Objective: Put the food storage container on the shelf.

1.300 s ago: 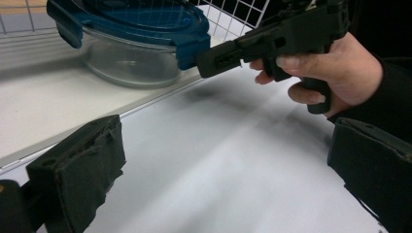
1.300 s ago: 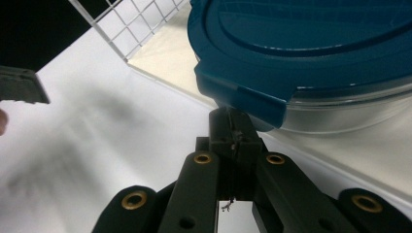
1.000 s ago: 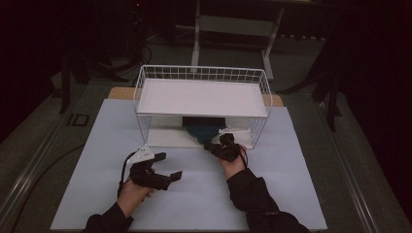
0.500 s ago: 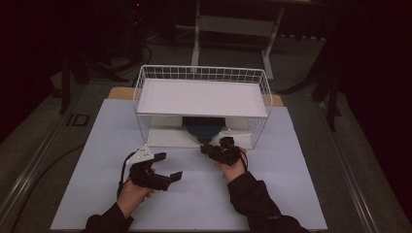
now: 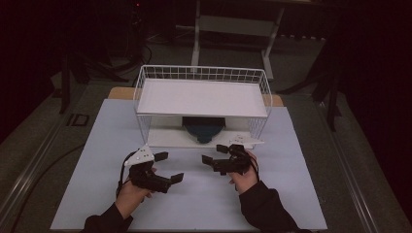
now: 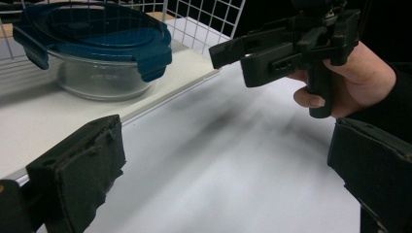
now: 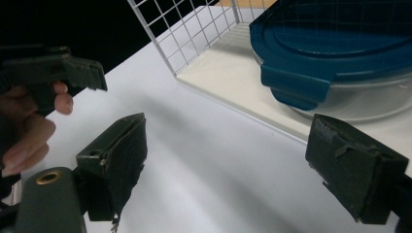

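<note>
Under the wire rack (image 5: 201,92), on its low white board (image 5: 165,138), sits the glass container (image 5: 204,130) with its blue lid (image 6: 92,31) clipped on — untouched, not yet gripped by anything. On the mat (image 5: 97,145) in front, hovering near each other: left gripper (image 5: 163,167) at the near left, jaws spread wide and empty; right gripper (image 5: 214,154) closer to the rack's mouth, jaws wide too, nothing between them. Through the left gripper view, container up at the far left on the board, one lid clip (image 6: 150,60) facing out, the other hand (image 6: 357,80) and its tool crossing at the right. Through the right gripper view, container (image 7: 340,63) just ahead and to the right, between open pads (image 7: 124,145), near clip (image 7: 291,87) pointing straight at the camera. Judging by all this, barely started: approach under way, grasp still to come, and pulling the container out from under the shelf all left to do. In the way: the shelf overhead, low enough to force a flat reach; wire mesh (image 7: 194,34) at the side, close to the right jaw's path; board edge as a small lip. Beyond the table, dark floor, a stand (image 5: 238,24) and cables, well apart, no trouble.
</note>
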A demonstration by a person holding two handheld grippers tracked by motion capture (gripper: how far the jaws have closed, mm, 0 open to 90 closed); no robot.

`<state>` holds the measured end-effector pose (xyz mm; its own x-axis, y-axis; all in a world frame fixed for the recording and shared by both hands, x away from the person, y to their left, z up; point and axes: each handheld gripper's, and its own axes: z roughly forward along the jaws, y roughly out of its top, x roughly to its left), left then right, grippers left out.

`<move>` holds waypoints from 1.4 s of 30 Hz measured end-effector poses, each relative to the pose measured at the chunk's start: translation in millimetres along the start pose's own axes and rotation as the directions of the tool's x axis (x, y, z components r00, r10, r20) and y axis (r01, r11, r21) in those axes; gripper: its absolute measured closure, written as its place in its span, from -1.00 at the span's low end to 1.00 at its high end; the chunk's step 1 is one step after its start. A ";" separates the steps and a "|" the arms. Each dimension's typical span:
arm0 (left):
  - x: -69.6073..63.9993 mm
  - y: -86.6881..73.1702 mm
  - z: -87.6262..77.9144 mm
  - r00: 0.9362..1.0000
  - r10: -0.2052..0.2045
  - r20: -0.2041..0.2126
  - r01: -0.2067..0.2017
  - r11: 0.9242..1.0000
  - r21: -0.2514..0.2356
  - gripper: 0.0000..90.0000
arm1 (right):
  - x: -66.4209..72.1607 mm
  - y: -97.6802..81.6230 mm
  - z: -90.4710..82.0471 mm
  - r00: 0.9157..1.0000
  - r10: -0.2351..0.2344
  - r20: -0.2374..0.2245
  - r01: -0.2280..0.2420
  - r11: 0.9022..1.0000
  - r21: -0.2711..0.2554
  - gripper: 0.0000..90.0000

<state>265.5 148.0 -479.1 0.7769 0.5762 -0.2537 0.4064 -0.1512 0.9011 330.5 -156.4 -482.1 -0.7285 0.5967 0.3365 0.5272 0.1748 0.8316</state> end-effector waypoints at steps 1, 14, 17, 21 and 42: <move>-0.2 0.0 -1.2 1.000 0.002 0.000 -0.002 1.000 0.001 -0.99 | 0.2 -1.6 -2.2 1.000 -0.007 0.002 0.007 1.000 0.000 -0.67; -1.3 -1.2 -12.2 0.999 0.028 0.030 -0.027 1.000 -0.011 -0.99 | 2.2 -18.1 -32.6 0.998 -0.053 0.036 0.054 0.998 -0.014 -0.67; -3.4 -5.9 -13.4 0.998 0.040 0.043 -0.040 0.999 0.000 -0.99 | 1.6 -26.4 -41.9 0.997 -0.056 0.046 0.056 0.998 -0.008 -0.68; -3.3 -9.6 -15.2 0.998 0.040 0.047 -0.040 0.999 0.006 -0.99 | 1.1 -35.1 -49.3 0.998 -0.049 0.050 0.049 0.999 0.007 -0.67; 0.7 -30.1 -22.1 0.999 0.025 0.034 -0.027 0.998 0.054 -0.99 | -13.4 -71.8 -85.8 0.992 -0.065 0.111 0.059 0.997 0.049 -0.66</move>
<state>243.2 170.7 -498.6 0.8024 0.5450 -0.2429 0.4110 -0.2097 0.8872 264.9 -244.2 -508.4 -0.7079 0.6676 0.2308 0.5038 0.2482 0.8274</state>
